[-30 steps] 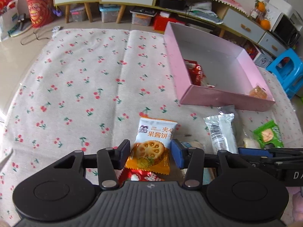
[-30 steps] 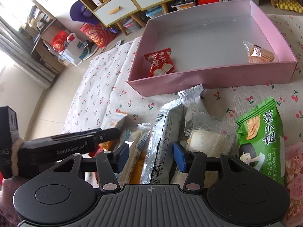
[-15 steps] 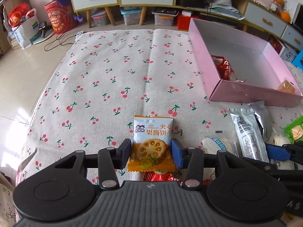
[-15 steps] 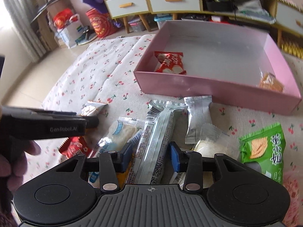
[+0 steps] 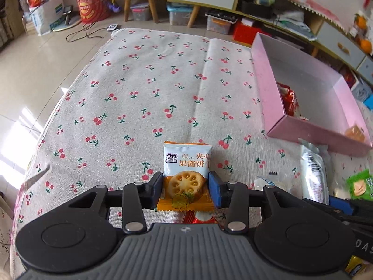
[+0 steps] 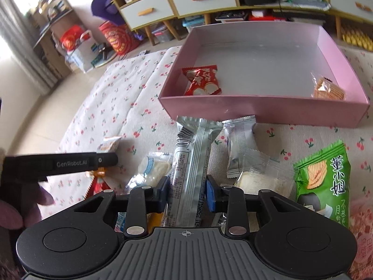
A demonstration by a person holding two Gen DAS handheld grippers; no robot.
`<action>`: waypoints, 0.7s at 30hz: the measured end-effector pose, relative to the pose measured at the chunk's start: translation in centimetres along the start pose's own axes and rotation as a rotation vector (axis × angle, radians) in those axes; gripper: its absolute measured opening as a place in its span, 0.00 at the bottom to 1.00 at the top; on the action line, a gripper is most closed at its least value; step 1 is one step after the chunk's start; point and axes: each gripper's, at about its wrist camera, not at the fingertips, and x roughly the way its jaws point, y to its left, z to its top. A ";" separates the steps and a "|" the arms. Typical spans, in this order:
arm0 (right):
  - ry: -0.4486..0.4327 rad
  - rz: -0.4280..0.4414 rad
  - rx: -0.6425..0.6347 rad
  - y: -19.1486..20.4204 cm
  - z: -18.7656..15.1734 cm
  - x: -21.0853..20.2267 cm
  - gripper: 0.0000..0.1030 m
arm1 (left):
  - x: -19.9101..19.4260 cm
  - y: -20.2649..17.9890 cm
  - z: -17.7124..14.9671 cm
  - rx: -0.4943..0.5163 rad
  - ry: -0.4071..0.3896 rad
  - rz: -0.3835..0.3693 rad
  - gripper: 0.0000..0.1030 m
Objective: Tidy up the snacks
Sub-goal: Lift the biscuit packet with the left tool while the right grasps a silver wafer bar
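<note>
A white and orange jam biscuit packet (image 5: 187,161) lies on the cherry-print cloth (image 5: 139,98). My left gripper (image 5: 185,187) has it between its jaws, which are closing, and both pads touch its sides. A long silver packet (image 6: 193,154) runs up between the closing jaws of my right gripper (image 6: 186,192), and the pads press on it. Beyond stands the pink box (image 6: 256,109). It holds a red packet (image 6: 202,80) and a clear cracker packet (image 6: 328,88).
Around the silver packet lie a green chip bag (image 6: 326,182), a small silver pouch (image 6: 240,142) and clear-wrapped white cakes (image 6: 153,168). A red packet (image 5: 200,218) peeks out under the left gripper. A hand (image 6: 30,205) shows at the left. Cabinets and storage bins stand behind.
The right jaws have narrowed onto the long silver packet. The left jaws have drawn in a little against the biscuit packet. Both views have turned slightly.
</note>
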 end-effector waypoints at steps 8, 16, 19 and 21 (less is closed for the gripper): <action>-0.017 0.063 0.084 -0.7 1.0 -1.5 0.30 | -0.7 -0.4 0.4 -0.004 -0.027 -0.004 0.37; -0.046 0.092 0.126 -1.6 1.9 -3.0 0.30 | -1.1 -2.0 0.9 0.001 -0.053 -0.035 0.37; -0.065 0.093 0.137 -2.0 2.0 -3.6 0.30 | -1.3 -2.8 1.0 0.002 -0.064 -0.049 0.37; -0.077 0.090 0.147 -2.3 2.3 -4.0 0.30 | -1.4 -3.4 1.2 0.008 -0.070 -0.060 0.37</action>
